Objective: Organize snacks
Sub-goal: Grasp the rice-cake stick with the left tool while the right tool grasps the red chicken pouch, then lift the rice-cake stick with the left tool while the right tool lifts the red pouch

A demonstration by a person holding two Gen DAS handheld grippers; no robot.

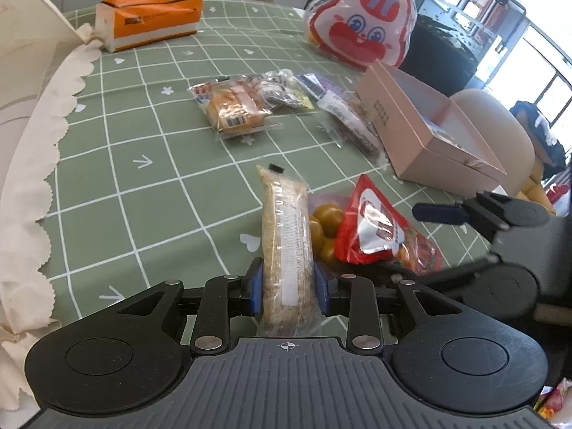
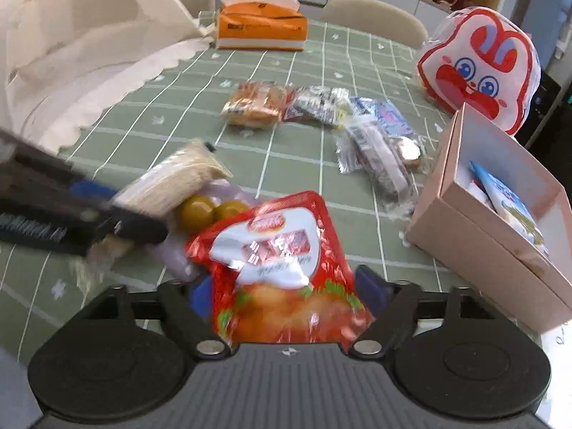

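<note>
Tablecloth (image 1: 150, 150), green with a white grid and small hearts and arrows, covers the table; at the far left stands an orange tissue box (image 1: 148, 18) whose small dark label is too blurred to read. Mid-table lies a clear-wrapped bread snack (image 1: 234, 109) with a barcode sticker, touching a row of small mixed packets (image 1: 286, 91), and beside those a long dark bar in clear wrap (image 1: 352, 127) runs along the open pink box (image 1: 429, 136), which has a block of tiny print on its side, unreadable; in the right wrist view a blue-and-white packet (image 2: 507, 203) lies inside it. Behind the box sits a white bag printed with a red rabbit face (image 1: 361, 23). Nearer, the left claw (image 1: 289, 287) points steeply down, its blue pads pressed on both sides of a long beige grain-bar packet (image 1: 286, 243) bearing a white label strip of fine print, too small to read. Just right of it are yellow-green round sweets in a clear bag (image 1: 323, 227), then a red foil snack pouch (image 2: 282, 261) with a red logo and a line of characters too smeared to read. The right claw (image 2: 287, 295), also tilted downward, has its jaws set wide, and the pouch lies between them; its pads do not appear to squeeze it.
</note>
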